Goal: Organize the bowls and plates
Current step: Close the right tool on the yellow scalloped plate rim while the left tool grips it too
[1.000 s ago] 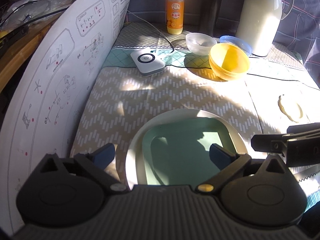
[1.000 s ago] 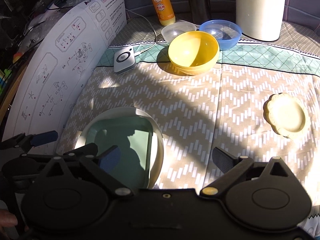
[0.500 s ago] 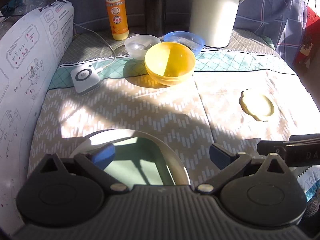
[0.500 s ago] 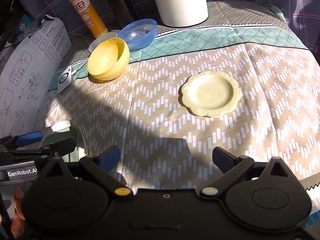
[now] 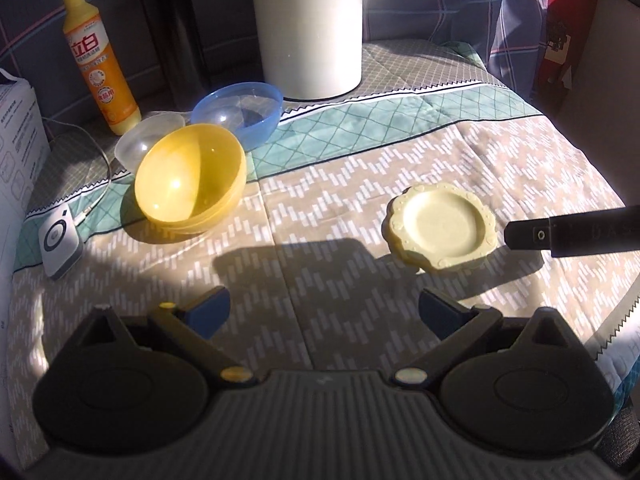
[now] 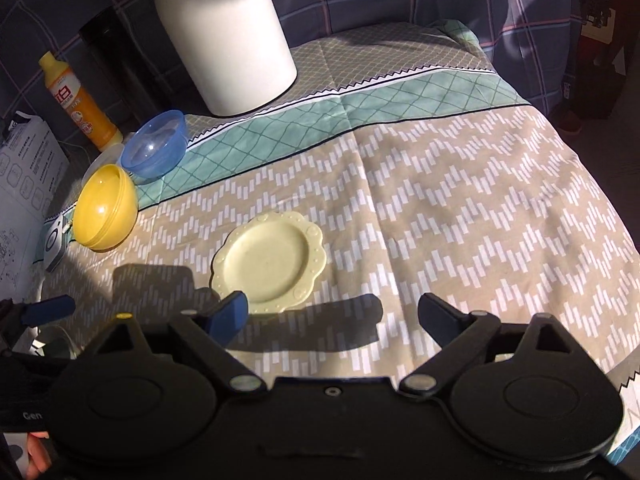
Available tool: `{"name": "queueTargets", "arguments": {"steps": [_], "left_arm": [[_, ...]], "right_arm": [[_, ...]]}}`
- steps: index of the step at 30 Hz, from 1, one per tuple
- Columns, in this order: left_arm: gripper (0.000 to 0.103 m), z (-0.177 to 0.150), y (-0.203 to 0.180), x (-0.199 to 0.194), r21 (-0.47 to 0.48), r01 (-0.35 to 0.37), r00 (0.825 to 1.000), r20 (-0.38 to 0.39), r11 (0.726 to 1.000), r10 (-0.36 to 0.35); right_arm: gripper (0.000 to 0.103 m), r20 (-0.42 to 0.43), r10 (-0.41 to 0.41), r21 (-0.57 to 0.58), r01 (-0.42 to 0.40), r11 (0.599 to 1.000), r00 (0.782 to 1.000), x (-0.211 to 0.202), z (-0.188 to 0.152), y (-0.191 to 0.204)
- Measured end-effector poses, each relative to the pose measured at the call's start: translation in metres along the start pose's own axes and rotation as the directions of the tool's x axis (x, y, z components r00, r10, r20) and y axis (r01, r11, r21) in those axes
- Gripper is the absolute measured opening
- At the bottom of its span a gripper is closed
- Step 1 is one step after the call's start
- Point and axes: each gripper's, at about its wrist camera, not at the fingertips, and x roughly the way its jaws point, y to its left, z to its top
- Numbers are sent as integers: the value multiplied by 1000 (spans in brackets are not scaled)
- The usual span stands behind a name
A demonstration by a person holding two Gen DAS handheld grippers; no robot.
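Note:
A small pale yellow scalloped plate (image 5: pixel 442 232) (image 6: pixel 268 262) lies flat on the patterned cloth. Behind it to the left sit a yellow bowl (image 5: pixel 190 178) (image 6: pixel 106 212), a blue bowl (image 5: pixel 238 114) (image 6: pixel 154 150) and a clear bowl (image 5: pixel 144 138), touching one another. My left gripper (image 5: pixel 324 310) is open over bare cloth, left of the plate. My right gripper (image 6: pixel 332 312) hovers just short of the plate. Its jaws stand wide and are closing, with nothing between them. Its left fingertip overlaps the plate's near edge. One right finger (image 5: pixel 568 236) shows beside the plate.
A white jug (image 5: pixel 310 28), a dark flask (image 5: pixel 172 32) and an orange detergent bottle (image 5: pixel 100 68) stand at the back. A white device with a cable (image 5: pixel 60 240) and a printed white board (image 5: pixel 16 152) are at the left. The cloth falls away at the right edge (image 6: pixel 600 200).
Both grippers swung right across the table. The large green plate has dropped out of the left view, and the small scalloped plate now lies close before the right gripper.

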Motion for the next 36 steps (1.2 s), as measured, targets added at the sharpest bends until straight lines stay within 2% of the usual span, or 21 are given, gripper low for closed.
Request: {"name": "queueTargets", "arguments": {"steps": [4,8,9,10,13,17,22,24,26,28,29,36], "left_arm": [[94,13,-14,14,27,25,1000,-2,999,-24],[86,24,-25,29,21,79,997,-23,997,-78],[84,25,-26,32,16,89,996,-28,996,-89],[83,27,-27,35,9,99,995,-31,995,-99],[80,31,-28,43,-14,119,992,-43,993,-119],[79,37,-33,56,-14,112,991,-70,994,-112],[72,36,-36,69,-46,136,984,-110,990,-141],[71,34,-40,70,-27,129,987,-97,991,-131],[66,34,-43,69,-10,134,987,-90,991,-134],[48,34,-48,67,22,149,986,-79,989,-147],[43,34,-50,66,34,160,985,-78,987,-157],[41,32,-51,64,36,148,987,-61,988,-145]], "right_arm": [[78,17,13,-8,-13,1000,1000,13,14,-5],[67,16,50,-9,-50,999,999,25,26,-2],[63,17,57,-14,-57,998,998,27,27,-1],[53,15,63,-21,-63,998,998,29,28,0],[38,-10,86,-30,-87,996,996,36,29,0],[37,-35,80,-26,-80,996,996,48,25,-3],[37,-7,73,-66,-73,995,997,48,20,0],[37,1,65,-86,-65,994,998,49,20,3],[32,7,59,-105,-58,993,998,50,20,7],[29,9,62,-117,-61,991,998,51,19,10],[26,4,76,-119,-75,990,997,51,19,11],[26,17,58,-125,-56,991,998,54,18,15]]}}
